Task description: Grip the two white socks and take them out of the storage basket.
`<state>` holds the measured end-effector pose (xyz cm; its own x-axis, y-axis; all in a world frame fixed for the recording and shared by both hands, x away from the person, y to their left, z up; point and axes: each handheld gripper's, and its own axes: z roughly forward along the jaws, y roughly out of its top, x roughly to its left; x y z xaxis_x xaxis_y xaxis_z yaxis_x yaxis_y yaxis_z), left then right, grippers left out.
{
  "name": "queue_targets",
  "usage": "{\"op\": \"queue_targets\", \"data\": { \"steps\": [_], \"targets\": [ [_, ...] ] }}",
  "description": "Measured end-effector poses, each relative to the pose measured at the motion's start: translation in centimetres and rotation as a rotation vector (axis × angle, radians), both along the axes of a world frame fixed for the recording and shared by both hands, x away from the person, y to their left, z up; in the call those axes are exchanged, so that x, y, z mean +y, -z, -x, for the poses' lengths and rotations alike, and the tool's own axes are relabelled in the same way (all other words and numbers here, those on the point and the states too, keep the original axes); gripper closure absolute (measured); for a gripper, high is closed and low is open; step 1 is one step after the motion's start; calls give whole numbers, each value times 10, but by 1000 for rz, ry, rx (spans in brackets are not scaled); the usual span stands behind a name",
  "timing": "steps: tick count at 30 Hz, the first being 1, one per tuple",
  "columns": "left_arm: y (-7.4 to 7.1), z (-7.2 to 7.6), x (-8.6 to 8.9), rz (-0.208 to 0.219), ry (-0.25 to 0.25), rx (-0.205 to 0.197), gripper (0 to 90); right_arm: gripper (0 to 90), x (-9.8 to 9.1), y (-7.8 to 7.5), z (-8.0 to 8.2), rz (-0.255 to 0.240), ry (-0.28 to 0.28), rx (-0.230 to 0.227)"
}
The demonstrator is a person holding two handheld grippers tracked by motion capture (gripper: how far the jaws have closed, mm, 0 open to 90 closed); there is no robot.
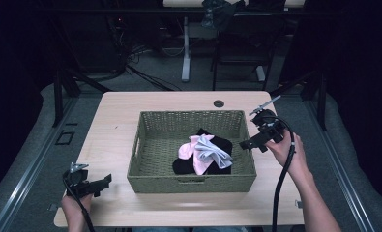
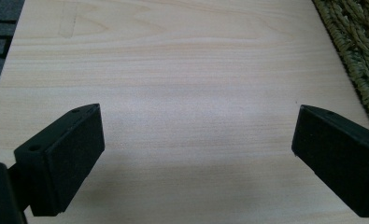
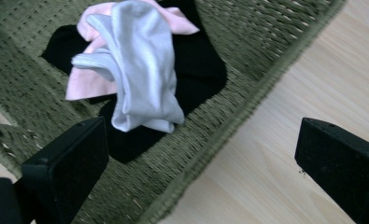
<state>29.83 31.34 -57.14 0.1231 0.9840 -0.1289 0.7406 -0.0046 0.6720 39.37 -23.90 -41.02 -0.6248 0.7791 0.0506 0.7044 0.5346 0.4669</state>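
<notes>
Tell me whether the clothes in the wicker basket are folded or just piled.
Piled, not folded: the pale grey garment lies crumpled over the pink garment and black garment inside the green woven wicker basket.

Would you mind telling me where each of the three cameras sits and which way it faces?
High view: above the person's side, looking forward and down on the table and basket; both forearms enter below, with left claw and right claw.
Left gripper view: rides the left claw, facing bare tabletop; its open black jaws show, basket at the right edge.
Right gripper view: rides the right claw, facing the basket rim and the clothes inside; open jaws show.
All three views share the basket and table.
</notes>
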Motion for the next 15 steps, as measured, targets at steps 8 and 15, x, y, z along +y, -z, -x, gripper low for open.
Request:
{"op": "queue_targets", "data": {
  "steps": [8,15],
  "targets": [
    [0,-1,-1,8,3,-5,24,116,25,8,-9,53,-57,27],
    [0,-1,0,12,1,-9,23,198,43,17,-16,77,-73,35]
  ]
}}
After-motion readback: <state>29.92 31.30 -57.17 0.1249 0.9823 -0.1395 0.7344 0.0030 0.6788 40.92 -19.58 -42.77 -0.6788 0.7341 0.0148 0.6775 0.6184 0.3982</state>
